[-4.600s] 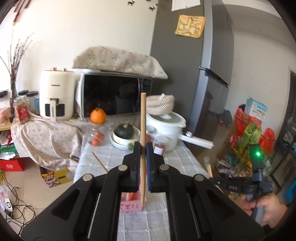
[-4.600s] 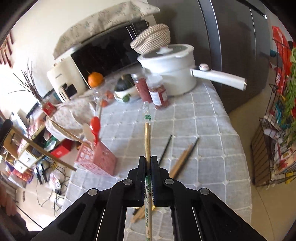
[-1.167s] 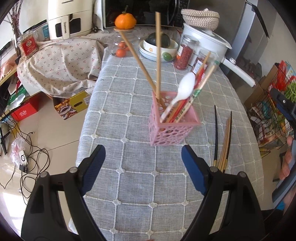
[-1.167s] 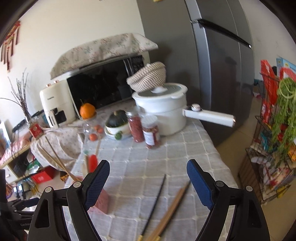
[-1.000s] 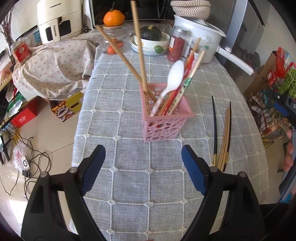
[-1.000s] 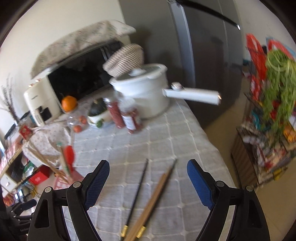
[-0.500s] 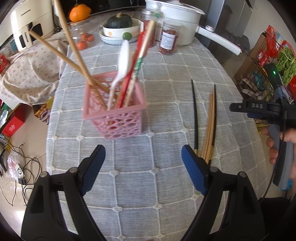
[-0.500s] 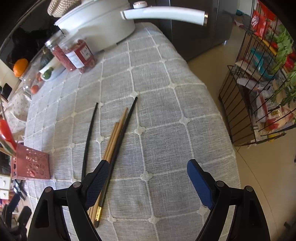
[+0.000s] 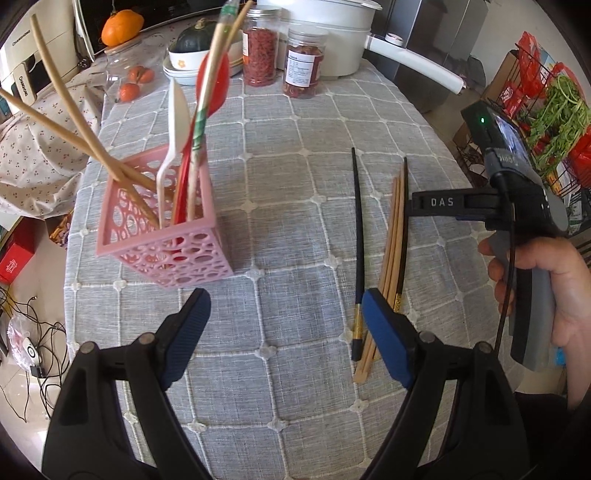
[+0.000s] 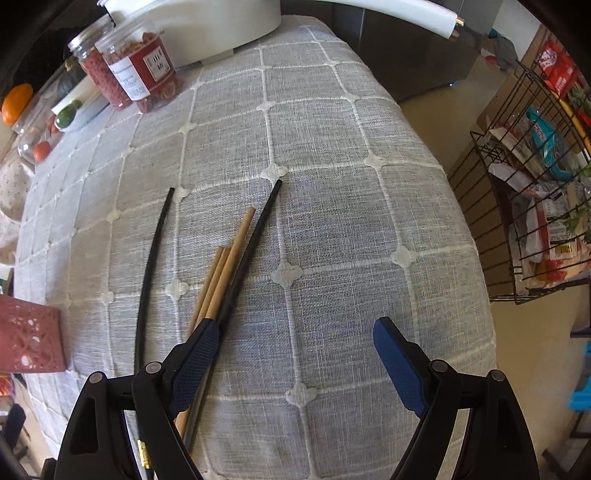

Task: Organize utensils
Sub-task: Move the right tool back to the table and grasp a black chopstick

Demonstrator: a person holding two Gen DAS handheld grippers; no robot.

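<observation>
**Both grippers wide open over the cloth, chopsticks still loose**

The left gripper (image 9: 284, 325) points steeply down at the grey checked cloth (image 9: 295, 177), its blue pads spread wide with nothing between them. The right gripper (image 10: 295, 354) tilts down even more sharply, jaws equally wide and empty; its left pad lies over the near ends of the loose sticks, though contact cannot be judged.

In the left view the right gripper's body shows at 3 o'clock, gripped by a bare hand (image 9: 546, 291) wrapped around the grey handle, a green light lit on its top.

The pink basket (image 9: 162, 236) stands at 10 o'clock in the left view. It holds two long wooden chopsticks (image 9: 74, 110) leaning toward 10 o'clock, a white spoon (image 9: 173, 122), a red spoon (image 9: 212, 85) and a wrapped pair of sticks. The right view catches only the basket's corner at 9 o'clock.

On the cloth at 2 o'clock from the left gripper lie a black chopstick (image 9: 357, 236) on its own, then a bundle of wooden sticks (image 9: 393, 243) with a second black one (image 9: 404, 221) touching its right side. In the right view they run from 7 toward 12 o'clock.

Only the left view shows the orange (image 9: 122, 22), the squash in its bowl and the pot's lid. Only the right view shows the wire rack (image 10: 524, 206) of packets at 3 o'clock. Two jars (image 9: 303, 62) appear in both.
</observation>
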